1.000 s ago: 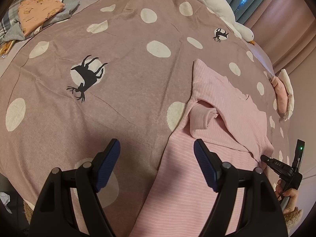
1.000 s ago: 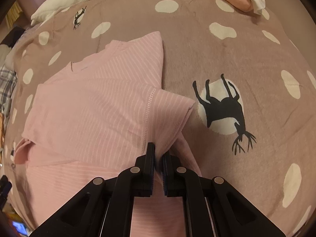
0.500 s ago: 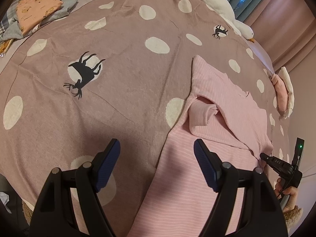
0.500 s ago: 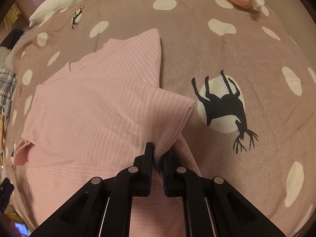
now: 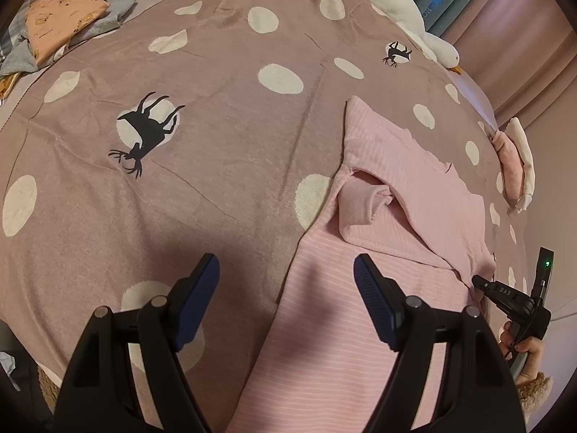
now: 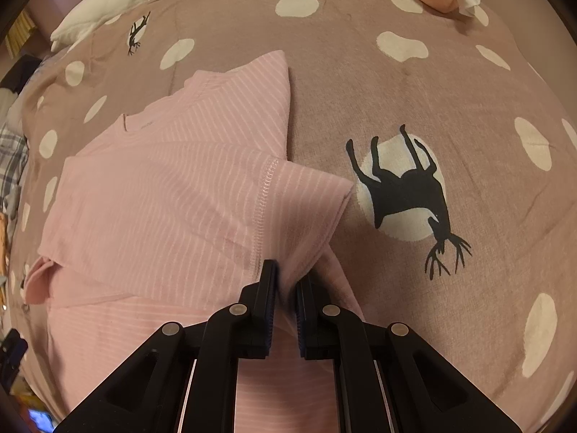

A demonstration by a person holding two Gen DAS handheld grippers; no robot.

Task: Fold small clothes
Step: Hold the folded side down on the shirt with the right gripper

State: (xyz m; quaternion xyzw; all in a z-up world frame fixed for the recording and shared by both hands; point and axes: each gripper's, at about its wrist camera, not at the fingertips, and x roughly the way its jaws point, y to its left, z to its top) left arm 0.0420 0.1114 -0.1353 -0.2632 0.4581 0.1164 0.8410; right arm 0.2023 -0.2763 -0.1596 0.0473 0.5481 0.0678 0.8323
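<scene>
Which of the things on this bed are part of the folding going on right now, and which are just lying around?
In use:
pink white-striped cotton top
right gripper, fingers shut on its fabric
left gripper, open

Lying about:
folded orange printed garment
grey cloth
rolled pink and white bundle
white plush goose

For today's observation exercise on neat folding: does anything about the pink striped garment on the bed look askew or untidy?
Yes. On the pink striped garment, one sleeve lies bunched and crumpled rather than flat. The right gripper is shut on the opposite edge, lifting it into a slanted flap. The left gripper is open and holds nothing.
</scene>
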